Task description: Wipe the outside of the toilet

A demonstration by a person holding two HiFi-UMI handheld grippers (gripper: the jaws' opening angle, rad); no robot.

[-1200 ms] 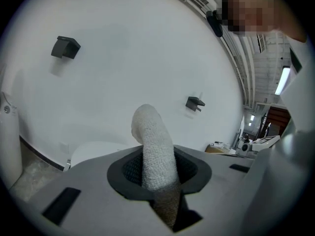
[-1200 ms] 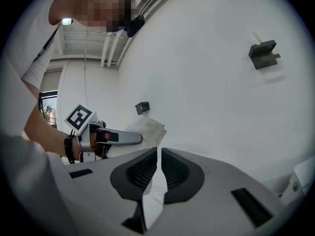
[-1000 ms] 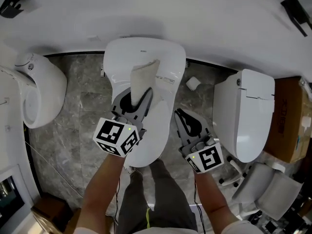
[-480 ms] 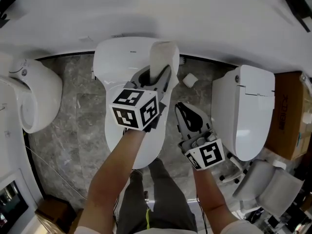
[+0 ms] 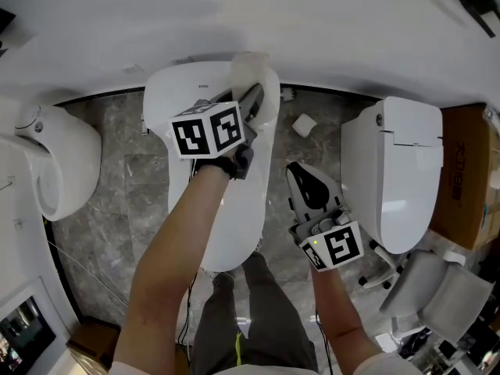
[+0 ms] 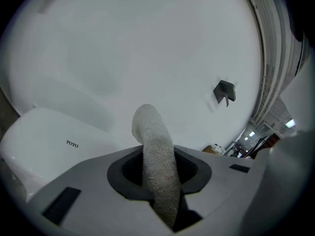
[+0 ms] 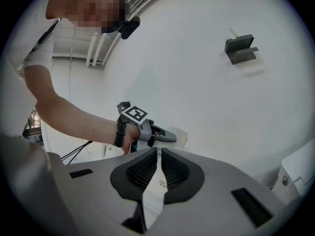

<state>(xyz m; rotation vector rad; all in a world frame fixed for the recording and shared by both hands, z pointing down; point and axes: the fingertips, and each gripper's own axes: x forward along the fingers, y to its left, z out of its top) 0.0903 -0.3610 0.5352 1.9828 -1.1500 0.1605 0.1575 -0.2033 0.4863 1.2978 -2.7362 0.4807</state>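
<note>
Grey marbled floor tiles meet a plain white wall at the far side, and the white ceramic toilet with closed lid [image 5: 223, 217] stands against that wall at centre. The left gripper [image 5: 255, 102] is extended over the toilet's far right corner, jaws clamped on a rolled off-white terry cloth [image 5: 248, 70]. In the left gripper view the cloth [image 6: 152, 132] rises upright from between the jaws, its tip bent left, in front of the wall, with the toilet's lettered rear section [image 6: 44, 146] low at left. Contact between cloth and toilet cannot be confirmed. The right gripper [image 5: 308, 187] is held nearer, just right of the toilet lid; the right gripper view shows its jaws [image 7: 158, 167] pressed almost together, with nothing between them. A second white toilet [image 5: 398, 178] stands to the right, a brown cardboard box [image 5: 469, 178] beyond it. A white rounded fixture [image 5: 62, 162] stands left. A small white block [image 5: 304, 124] lies on the floor between the two toilets.
</note>
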